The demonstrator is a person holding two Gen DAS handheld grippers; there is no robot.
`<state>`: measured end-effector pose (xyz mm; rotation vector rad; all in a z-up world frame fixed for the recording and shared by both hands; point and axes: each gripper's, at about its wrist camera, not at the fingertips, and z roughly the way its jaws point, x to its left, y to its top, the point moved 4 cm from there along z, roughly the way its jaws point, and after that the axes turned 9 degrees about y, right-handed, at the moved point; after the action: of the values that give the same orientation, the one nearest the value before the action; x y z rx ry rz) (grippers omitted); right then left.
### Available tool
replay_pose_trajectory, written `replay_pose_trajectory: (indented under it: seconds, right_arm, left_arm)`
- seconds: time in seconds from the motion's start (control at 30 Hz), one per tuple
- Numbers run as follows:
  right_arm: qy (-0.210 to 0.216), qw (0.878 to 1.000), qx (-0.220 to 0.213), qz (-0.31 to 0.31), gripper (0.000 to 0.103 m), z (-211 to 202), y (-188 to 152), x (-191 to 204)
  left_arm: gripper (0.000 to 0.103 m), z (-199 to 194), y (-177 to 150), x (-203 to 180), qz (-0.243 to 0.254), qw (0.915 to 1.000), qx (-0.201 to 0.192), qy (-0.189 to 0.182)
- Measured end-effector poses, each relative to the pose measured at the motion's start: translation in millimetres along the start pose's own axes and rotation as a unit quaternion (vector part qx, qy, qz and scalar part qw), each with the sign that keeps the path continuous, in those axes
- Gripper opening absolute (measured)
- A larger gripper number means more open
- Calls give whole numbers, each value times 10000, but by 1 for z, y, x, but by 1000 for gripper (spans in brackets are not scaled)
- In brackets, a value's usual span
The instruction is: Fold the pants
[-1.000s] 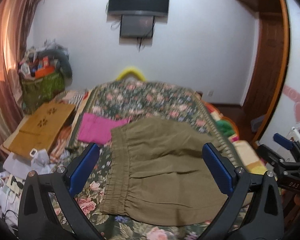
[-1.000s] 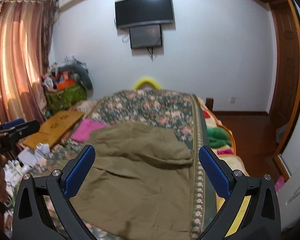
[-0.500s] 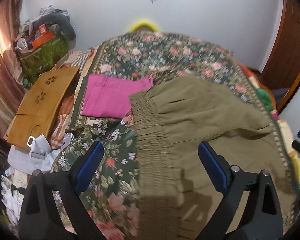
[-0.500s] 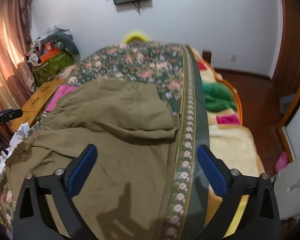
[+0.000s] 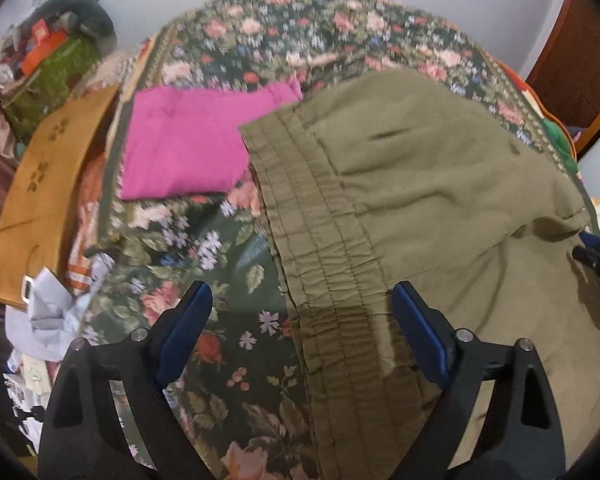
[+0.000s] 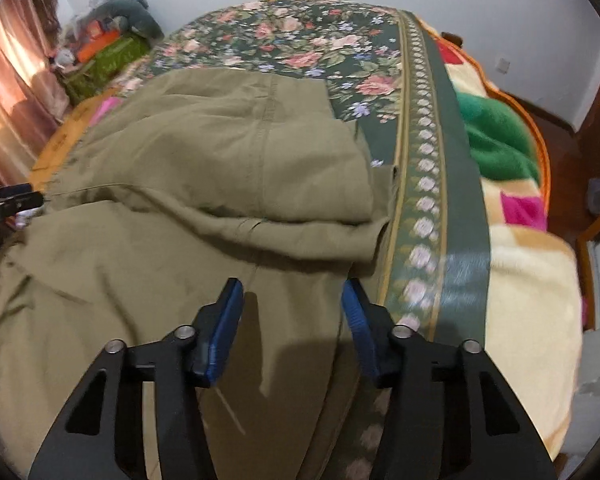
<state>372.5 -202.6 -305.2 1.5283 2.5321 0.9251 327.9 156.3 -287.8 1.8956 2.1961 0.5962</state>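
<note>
Olive-green pants (image 5: 420, 184) lie spread on a floral bedspread (image 5: 228, 264), with one part folded over on top (image 6: 260, 152). The gathered elastic waistband (image 5: 332, 280) runs toward me in the left wrist view. My left gripper (image 5: 302, 316) is open and empty, low over the waistband's near end. My right gripper (image 6: 292, 304) is open and empty, narrower than before, just above the pants' right edge near the bedspread border. The right gripper's tip shows at the right edge of the left wrist view (image 5: 596, 252); the left gripper's tip shows at the left edge of the right wrist view (image 6: 8, 204).
A folded pink cloth (image 5: 196, 148) lies on the bed beside the waistband. A wooden board (image 5: 48, 184) and crumpled papers (image 5: 56, 312) lie left of the bed. A multicoloured blanket (image 6: 516, 216) hangs off the right side. Clutter (image 6: 108, 48) is piled at the far left corner.
Both grippers have tilted down and moved closer to the pants. The right gripper's jaws have narrowed but remain open. The pants have not moved.
</note>
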Motion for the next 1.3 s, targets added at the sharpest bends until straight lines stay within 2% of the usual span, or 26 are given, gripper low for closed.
replay_pose_trajectory:
  seconds: [0.13, 0.2, 0.27, 0.3, 0.37, 0.43, 0.53, 0.63, 0.77, 0.8, 0.87, 1.03, 1.17, 1.3]
  right_arm:
    - [-341, 9985, 205, -381, 44, 16, -1, 5]
    - [-384, 9978, 216, -496, 41, 19, -1, 3]
    - [-351, 9977, 192, -541, 36, 18, -3, 3]
    - [-329, 9979, 182, -533, 30, 17, -4, 2]
    - [-369, 9980, 159, -486, 14, 18, -3, 0]
    - [-329, 9987, 159, -361, 8, 18, -1, -5]
    - [-269, 9990, 179, -316, 6, 18, 1, -6]
    - [-391, 9977, 237, -503, 6, 17, -3, 1]
    - [-342, 9985, 172, -399, 6, 13, -6, -2]
    - [-318, 9987, 187, -362, 6, 13, -6, -3]
    - [-306, 9987, 231, -338, 6, 11, -6, -2]
    - [-26, 9989, 409, -213, 6, 2, -11, 0]
    - [392, 9990, 172, -87, 10, -20, -14, 3]
    - [438, 9986, -262, -104, 10, -41, -2, 7]
  left_arm:
    - [92, 14, -5, -7, -57, 9996, 119, -236]
    - [91, 17, -8, -10, -46, 9995, 107, -282]
    - [74, 14, -10, -12, -37, 9986, -20, -518]
    - [68, 12, -11, -13, -25, 9983, -74, -571]
    - [65, 9, -12, -13, -13, 9987, -168, -482]
    - [64, 9, -14, -11, -48, 9989, -179, -434]
    - [64, 8, -15, -7, -148, 9991, -239, -307]
    - [64, 7, -17, -8, -103, 9995, -281, -119]
    - [70, 11, -15, -2, -134, 9993, -197, -286]
    - [75, 13, -15, 0, -169, 9993, -147, -303]
    - [76, 12, -14, 2, -189, 9992, -77, -334]
    - [76, -5, -12, -4, 199, 9996, -190, -3]
    - [76, -21, -6, -9, 500, 9981, -321, 130]
    - [80, -31, 9, -8, 516, 9973, -499, 155]
